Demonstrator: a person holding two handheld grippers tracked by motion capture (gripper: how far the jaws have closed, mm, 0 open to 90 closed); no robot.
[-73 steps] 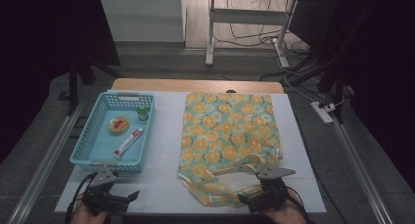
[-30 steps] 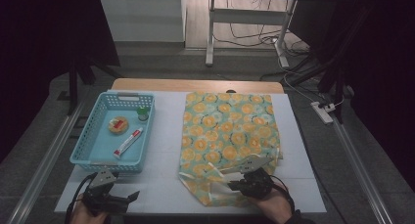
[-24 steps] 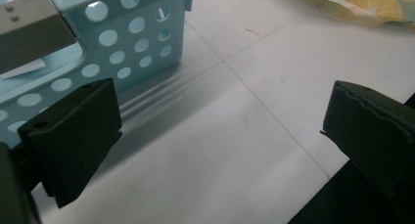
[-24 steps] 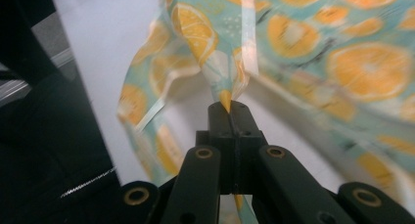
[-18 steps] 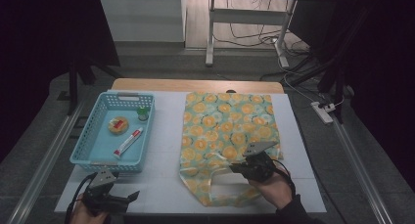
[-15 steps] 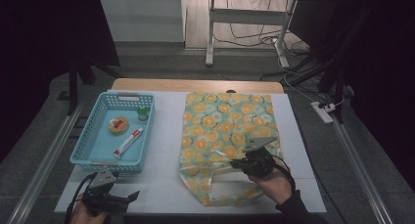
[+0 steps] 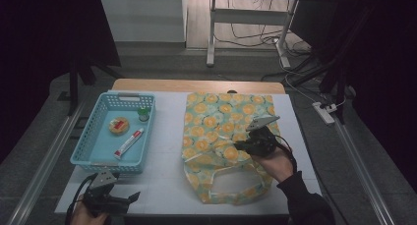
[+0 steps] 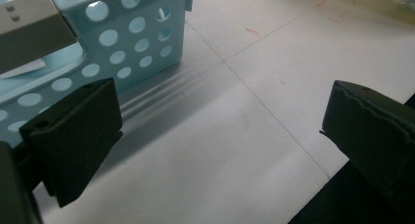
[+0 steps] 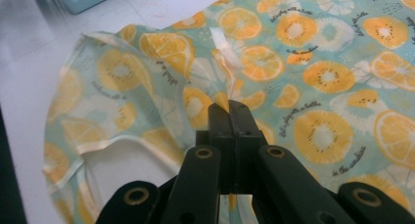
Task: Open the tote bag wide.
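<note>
On the left, the left gripper point(image 7: 129, 199) sits low over the white surface point(image 7: 167, 136), its jaws spread wide with nothing between them. Just past it stands a light blue plastic basket point(image 7: 89, 156) with round holes in its walls. Inside lie a round orange thing point(image 7: 118, 125), a small green-capped bottle point(image 7: 143, 114) and a red and white tube point(image 7: 129, 142). In the middle lies a soft, thin cloth bag point(image 7: 221, 122), pale green with orange fruit slices printed on it. It is mostly flat, with a crinkled handle end. The right gripper point(image 9: 229, 111) has its jaws pressed together, pinching a fold of the bag.
</note>
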